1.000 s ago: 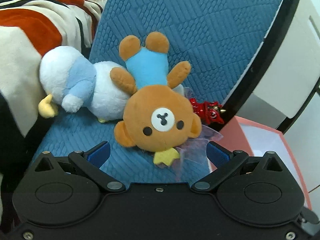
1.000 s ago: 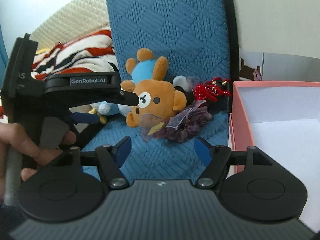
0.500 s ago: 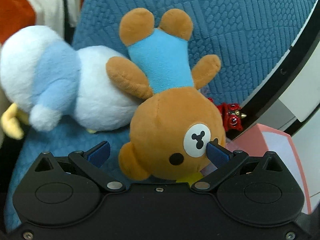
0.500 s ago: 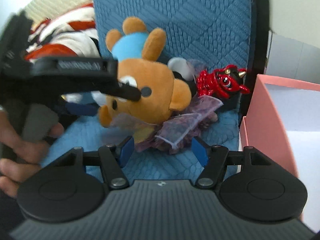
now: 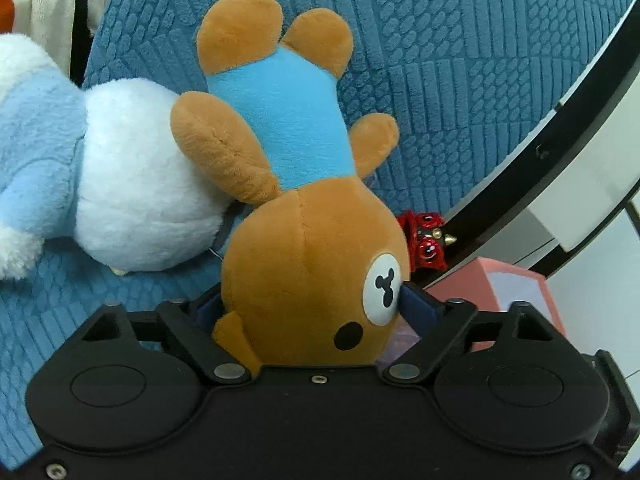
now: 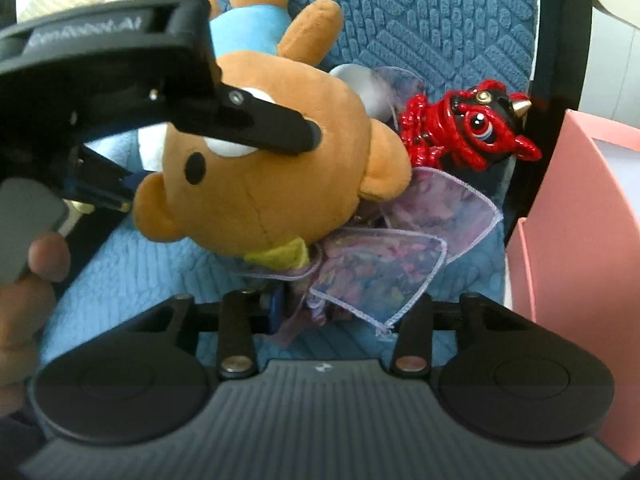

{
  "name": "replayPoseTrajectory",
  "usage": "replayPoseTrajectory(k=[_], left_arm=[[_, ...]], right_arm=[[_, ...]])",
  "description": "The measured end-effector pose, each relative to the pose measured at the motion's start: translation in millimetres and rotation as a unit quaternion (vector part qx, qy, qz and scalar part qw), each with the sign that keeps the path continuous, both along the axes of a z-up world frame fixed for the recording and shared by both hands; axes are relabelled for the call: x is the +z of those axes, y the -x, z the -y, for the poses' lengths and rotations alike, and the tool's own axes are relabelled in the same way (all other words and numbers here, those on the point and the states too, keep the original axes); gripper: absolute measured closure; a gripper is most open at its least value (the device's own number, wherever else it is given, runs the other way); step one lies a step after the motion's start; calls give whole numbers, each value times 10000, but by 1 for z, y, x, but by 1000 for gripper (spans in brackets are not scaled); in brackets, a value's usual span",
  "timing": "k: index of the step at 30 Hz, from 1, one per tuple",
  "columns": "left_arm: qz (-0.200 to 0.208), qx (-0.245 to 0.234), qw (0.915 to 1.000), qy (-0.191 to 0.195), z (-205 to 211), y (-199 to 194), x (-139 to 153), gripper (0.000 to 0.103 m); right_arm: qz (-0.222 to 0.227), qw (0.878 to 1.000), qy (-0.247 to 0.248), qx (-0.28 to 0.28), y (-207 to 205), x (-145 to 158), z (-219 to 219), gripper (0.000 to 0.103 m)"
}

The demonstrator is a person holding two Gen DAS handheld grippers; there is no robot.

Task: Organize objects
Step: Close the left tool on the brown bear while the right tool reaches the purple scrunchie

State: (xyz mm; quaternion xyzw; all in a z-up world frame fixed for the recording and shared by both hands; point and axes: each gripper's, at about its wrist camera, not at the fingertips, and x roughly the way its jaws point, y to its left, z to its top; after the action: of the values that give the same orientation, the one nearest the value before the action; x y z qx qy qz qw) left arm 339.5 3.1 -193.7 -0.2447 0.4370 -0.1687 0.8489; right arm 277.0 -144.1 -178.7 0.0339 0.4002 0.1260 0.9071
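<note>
The left gripper is clamped on the bear, pads pinching its head, on the blue cushion. Lift straight up, I'd say, so the white plush touching its arm isn't dragged. The right gripper is closed on the gauzy pouch under the bear's chin. The red figurine sits just behind; the pink box lies right, past the cushion's black edge. Mind that rim.

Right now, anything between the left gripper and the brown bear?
No. The brown bear has its head already between the left gripper fingers, which press on both sides of it. The white-and-blue plush lies against the bear's arm, outside the grip.
</note>
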Motion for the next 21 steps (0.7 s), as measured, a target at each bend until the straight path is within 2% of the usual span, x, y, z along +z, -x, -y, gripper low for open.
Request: replayPoseTrajectory(k=[3, 4, 7, 11, 21], left_arm=[[-1, 61, 10000, 54, 0, 1, 0, 23], [9, 88, 9999, 61, 0, 2, 0, 25], [75, 121, 9999, 48, 0, 6, 4, 30], [92, 124, 9998, 96, -3, 16, 11, 35], [208, 212, 9996, 4, -15, 64, 26, 35]], right_arm=[[-2, 9999, 89, 80, 1, -2, -2, 71], [-56, 9999, 88, 114, 1, -3, -3, 83], [13, 9997, 204, 141, 7, 0, -6, 90], [41, 9997, 175, 152, 20, 7, -2, 93], [64, 9994, 340, 49, 58, 28, 2, 94]])
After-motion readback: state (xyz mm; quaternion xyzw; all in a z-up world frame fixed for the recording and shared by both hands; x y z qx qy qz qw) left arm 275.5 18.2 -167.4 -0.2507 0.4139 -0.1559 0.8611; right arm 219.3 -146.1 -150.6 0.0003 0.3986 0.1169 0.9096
